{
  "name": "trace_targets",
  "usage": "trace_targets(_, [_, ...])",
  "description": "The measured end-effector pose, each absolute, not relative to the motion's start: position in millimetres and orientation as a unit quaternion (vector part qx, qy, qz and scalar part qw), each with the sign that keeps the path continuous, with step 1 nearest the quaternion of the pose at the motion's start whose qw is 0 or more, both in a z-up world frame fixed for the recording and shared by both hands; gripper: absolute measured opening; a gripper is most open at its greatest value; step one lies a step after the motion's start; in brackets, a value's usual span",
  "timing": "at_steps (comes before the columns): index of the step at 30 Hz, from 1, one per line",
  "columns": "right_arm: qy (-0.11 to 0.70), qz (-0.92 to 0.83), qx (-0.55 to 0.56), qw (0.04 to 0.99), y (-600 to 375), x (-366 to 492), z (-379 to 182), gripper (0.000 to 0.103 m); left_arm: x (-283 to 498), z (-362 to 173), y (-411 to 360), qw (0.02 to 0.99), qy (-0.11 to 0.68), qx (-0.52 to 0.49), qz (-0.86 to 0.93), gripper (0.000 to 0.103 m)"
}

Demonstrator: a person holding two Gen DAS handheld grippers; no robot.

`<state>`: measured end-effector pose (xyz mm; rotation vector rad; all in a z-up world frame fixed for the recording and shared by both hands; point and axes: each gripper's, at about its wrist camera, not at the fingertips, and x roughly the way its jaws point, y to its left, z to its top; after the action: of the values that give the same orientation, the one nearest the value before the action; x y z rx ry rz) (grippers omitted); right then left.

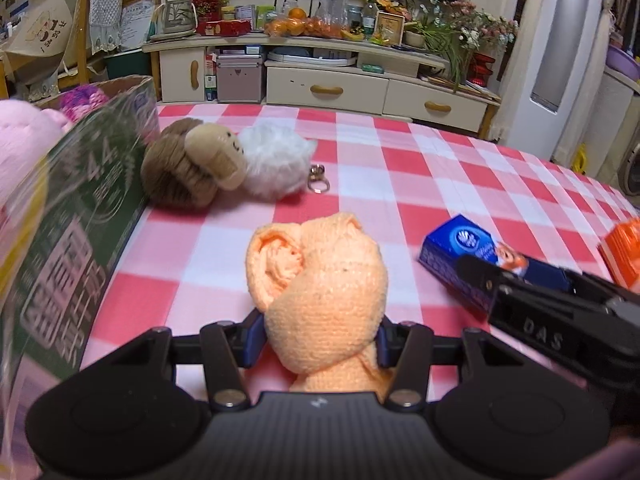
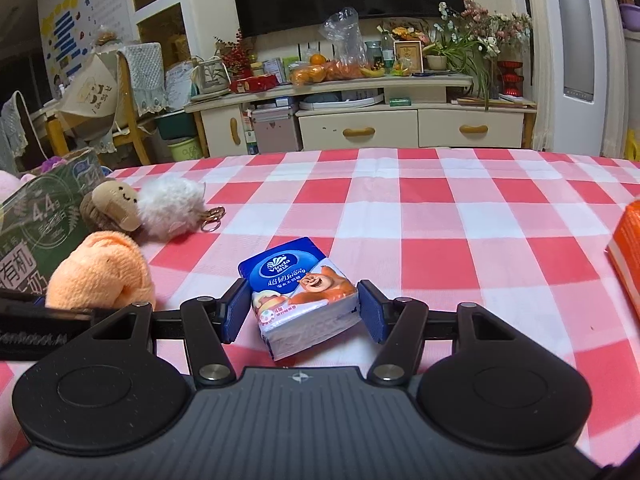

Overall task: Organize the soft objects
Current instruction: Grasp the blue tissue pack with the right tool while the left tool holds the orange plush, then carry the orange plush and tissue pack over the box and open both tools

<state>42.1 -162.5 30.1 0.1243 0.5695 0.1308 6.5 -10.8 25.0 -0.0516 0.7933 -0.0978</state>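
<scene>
Item: orange knitted cloth (image 1: 320,288), rolled, gripped between the fingers of the left gripper (image 1: 318,340), beside the green carton (image 1: 80,216) at the table's (image 1: 440,184) left edge.

Item: blue tissue pack (image 2: 300,292), lying on the table, bracketed by the right gripper (image 2: 302,310); the right pad is seen against the pack, while a sliver of cloth shows at the left, so a firm hold cannot be told.

Item: brown plush (image 1: 192,164) and white fluffy keyring (image 1: 276,164), unsorted beside the carton.

Step judged in hand: the cloth is being carried to the carton. Next called for: clearance over the rim, then release.
</scene>
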Motion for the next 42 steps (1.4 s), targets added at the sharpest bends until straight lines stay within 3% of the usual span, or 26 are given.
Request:
trace_targets(15, [0.292,0.046,0.101,0.950,-164.5,-1.1,35.6,0.072,-30.7,34.9,8.8,0.923,0.376,-0.027,-0.073,0.050])
trace_targets(42, [0.291,0.050,0.064,0.953,-141.0,-61.8,69.5,0.072,-54.1,99.5,33.3,0.960,0.270,0.038,-0.062,0.050])
